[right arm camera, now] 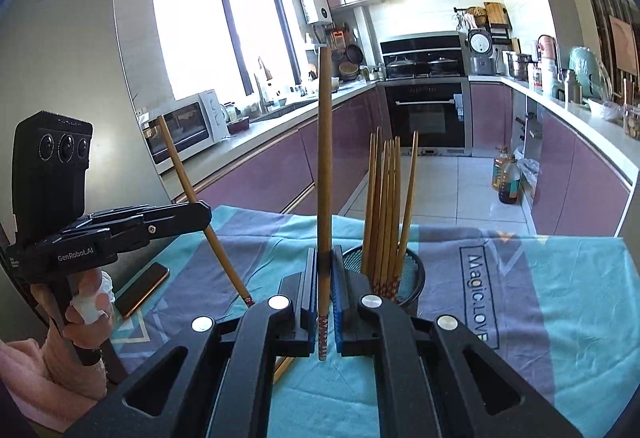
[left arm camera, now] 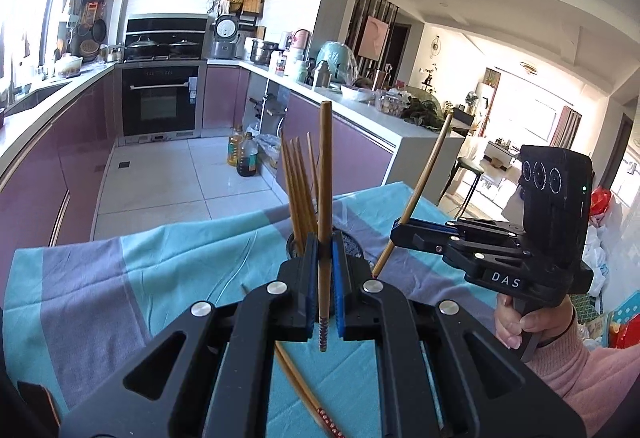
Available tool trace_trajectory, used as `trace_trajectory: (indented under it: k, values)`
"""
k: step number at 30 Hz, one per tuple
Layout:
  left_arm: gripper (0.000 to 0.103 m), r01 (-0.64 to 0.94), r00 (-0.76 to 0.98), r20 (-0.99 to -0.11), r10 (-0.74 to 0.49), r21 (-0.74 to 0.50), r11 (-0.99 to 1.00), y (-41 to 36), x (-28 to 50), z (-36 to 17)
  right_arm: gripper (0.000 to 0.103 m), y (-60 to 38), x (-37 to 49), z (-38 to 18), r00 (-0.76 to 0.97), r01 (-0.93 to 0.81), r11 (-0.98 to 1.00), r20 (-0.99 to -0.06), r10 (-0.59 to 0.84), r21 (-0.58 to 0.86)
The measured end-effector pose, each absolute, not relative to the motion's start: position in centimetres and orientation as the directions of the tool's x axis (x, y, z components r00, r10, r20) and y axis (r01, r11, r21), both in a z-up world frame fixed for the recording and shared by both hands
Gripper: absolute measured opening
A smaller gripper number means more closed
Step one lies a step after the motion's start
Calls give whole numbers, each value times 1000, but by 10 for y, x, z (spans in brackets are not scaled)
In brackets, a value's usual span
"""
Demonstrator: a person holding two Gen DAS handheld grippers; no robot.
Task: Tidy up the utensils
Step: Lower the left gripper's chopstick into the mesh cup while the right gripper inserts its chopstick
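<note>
Two chopsticks are aloft at once over a cloth-covered counter [right arm camera: 560, 278], each pinched near its patterned end. At the left, a phone [right arm camera: 142, 290] lies near the cloth's edge beside the person's hand. Above it the left gripper [right arm camera: 208, 216] has its fingers pressed together on a chopstick [right arm camera: 192, 194] that slants away from the holder, its patterned tip low over the cloth. Centre, the right gripper [right arm camera: 324, 298] clamps the second chopstick [right arm camera: 325, 158] upright, patterned end down, apparently so it can drop straight in. Just to its right stands the mesh holder [right arm camera: 412, 278], already bristling with upright chopsticks [right arm camera: 386, 206]. One more loose chopstick [left arm camera: 308, 394] lies on the cloth below the left gripper, seemingly awaiting its turn, so the sorting looks well along but unfinished.
</note>
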State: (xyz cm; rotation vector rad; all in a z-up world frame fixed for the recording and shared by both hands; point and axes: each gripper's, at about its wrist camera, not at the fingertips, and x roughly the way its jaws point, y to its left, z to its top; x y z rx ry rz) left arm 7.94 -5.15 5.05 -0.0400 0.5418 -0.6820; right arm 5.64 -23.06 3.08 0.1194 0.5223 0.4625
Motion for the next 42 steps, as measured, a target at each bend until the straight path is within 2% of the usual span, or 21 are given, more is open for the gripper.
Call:
trace_trajectory:
  k: [11,18,33,42]
  values:
    - [8,620,668,-395,-631,-174,765,-71,88,86,6,-240,62,61,814,-390,902,-390,431,184]
    - [8,612,694,-383,-610,-131,780,-92,97,93,6,-240,80,64,823,-373,911,-390,412,175]
    - [8,614,606,-554,-571,-132,778,-117,121,50,6,-229,120,21,730,-350,917,-557,395,192]
    - [8,588,545,-634,-549,-179,789,-119,157,32,6,-227,132,5,699,-327,923,-606,380,202]
